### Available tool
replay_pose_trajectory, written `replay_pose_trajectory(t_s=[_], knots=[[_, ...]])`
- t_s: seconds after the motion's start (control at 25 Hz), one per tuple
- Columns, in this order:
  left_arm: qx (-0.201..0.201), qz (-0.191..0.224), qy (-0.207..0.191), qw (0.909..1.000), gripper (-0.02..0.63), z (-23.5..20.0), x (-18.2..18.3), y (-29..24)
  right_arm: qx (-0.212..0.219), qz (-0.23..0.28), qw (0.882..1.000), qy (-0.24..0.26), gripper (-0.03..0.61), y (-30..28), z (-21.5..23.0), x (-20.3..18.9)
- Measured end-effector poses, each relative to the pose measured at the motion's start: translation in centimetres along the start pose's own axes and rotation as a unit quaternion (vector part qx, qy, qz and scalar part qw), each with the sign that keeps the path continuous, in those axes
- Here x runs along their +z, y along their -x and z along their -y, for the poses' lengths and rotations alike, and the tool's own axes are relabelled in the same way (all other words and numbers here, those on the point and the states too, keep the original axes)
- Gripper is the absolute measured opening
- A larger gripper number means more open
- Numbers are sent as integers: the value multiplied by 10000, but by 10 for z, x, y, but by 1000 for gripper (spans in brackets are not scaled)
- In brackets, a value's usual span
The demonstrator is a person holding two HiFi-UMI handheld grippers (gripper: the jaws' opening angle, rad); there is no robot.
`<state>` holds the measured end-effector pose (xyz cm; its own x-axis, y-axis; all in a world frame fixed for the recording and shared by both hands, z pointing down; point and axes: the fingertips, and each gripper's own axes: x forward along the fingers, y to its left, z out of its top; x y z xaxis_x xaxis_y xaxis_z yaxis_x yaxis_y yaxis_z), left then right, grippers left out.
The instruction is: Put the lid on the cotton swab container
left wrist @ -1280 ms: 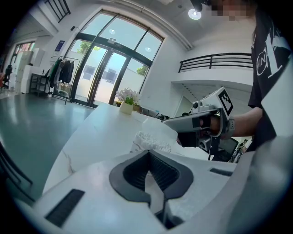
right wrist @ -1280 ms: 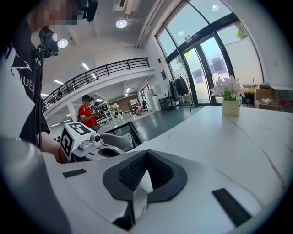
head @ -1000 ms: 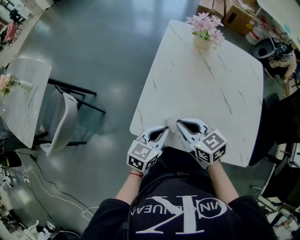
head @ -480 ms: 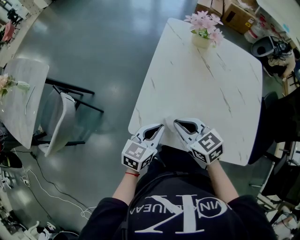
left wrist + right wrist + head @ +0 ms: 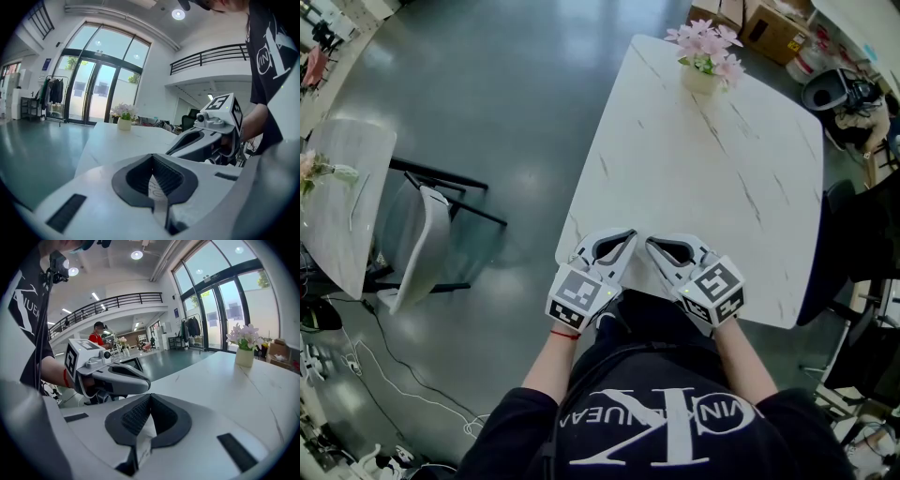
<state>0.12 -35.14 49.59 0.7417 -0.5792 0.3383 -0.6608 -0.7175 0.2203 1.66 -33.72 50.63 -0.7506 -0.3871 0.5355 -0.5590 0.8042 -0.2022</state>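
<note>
i'm looking into a big open hall, something like an office lobby or showroom: tall glass doors (image 5: 89,89), a railed mezzanine (image 5: 117,300) and a polished grey floor (image 5: 506,94). a marble-topped table (image 5: 712,159) carries potted flowers (image 5: 705,52), with cardboard boxes (image 5: 773,33) and loose cables (image 5: 394,370) at the edges.

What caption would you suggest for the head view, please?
Left gripper and right gripper, jaws shut, poised at the near edge of the table.

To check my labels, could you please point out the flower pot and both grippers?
flower pot (image 5: 700,82): head view, pot wall.
left gripper (image 5: 629,235): head view, between its fingertips.
right gripper (image 5: 650,245): head view, between its fingertips.
</note>
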Motion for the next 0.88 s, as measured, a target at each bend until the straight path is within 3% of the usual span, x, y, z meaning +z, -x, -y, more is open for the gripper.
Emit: replay_pose_trajectory(t_s=[0.44,0.88], knots=[[47,-69,-185,9998,5,1,-3,0,154,-111,9997,-165,3,2,-22,-5],[89,-29,-161,9998,5,4,-4,-3,-94,-199,9994,-252,3,5,-22,-9]])
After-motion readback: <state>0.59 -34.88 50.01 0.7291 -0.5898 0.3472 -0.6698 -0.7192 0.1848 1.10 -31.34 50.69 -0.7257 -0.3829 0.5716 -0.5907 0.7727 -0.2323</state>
